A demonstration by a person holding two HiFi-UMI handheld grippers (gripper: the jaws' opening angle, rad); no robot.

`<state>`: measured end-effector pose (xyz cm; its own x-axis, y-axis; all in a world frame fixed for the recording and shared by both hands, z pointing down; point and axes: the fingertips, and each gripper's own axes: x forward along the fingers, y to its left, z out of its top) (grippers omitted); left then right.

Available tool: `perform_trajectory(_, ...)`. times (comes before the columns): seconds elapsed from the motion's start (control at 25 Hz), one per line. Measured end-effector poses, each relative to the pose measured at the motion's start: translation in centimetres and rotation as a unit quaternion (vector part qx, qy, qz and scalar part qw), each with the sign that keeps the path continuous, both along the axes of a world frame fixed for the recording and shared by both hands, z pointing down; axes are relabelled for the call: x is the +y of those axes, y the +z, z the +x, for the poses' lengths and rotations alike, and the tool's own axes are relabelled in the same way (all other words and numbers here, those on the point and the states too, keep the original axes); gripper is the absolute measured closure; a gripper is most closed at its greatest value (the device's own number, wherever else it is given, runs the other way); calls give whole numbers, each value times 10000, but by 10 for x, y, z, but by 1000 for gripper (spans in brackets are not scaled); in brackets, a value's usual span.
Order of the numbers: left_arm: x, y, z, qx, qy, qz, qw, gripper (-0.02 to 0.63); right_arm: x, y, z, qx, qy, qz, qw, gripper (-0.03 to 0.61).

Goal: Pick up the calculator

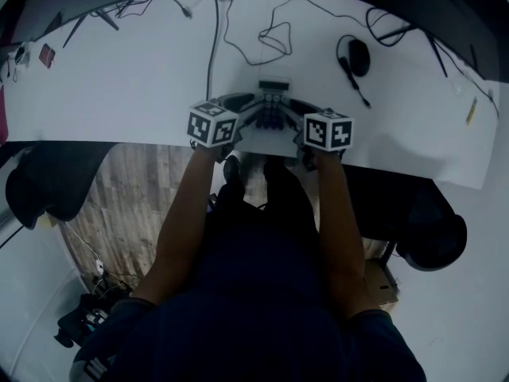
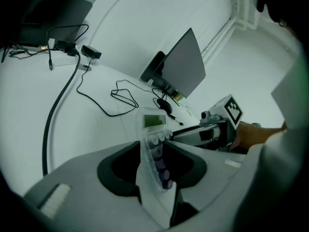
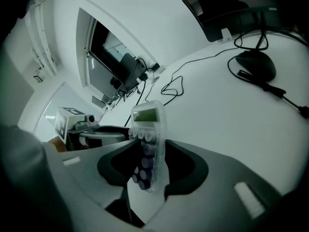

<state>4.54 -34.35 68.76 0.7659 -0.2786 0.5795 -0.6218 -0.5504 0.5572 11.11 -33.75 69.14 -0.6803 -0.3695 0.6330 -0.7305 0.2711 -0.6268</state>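
Head view is showing the calculator (image 1: 271,106) at the table (image 1: 119,78) edge, while only the gripper views are showing the left gripper (image 2: 154,149) and right gripper (image 3: 147,151) each clamping it between their jaws.

I am looking at a white table (image 1: 119,78) that is carrying a black mouse (image 3: 256,64) with its cord, a looped thin cable (image 1: 274,38) and a thick cable (image 2: 58,110). A dark monitor (image 2: 181,64) is standing on it. Beside the table edge a black chair (image 1: 433,229) is standing, and a wooden floor (image 1: 135,181) is showing.

Clear glossy plastic calculator (image 2: 153,129), matt white table (image 1: 119,78) — wood-grain floor (image 1: 135,181)
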Motion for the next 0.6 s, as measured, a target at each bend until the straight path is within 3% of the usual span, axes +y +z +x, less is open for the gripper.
perform_trajectory(0.6, -34, -95, -21, 303, -49, 985, 9947, 486, -32, -89, -18, 149, 17, 1015, 9947, 416)
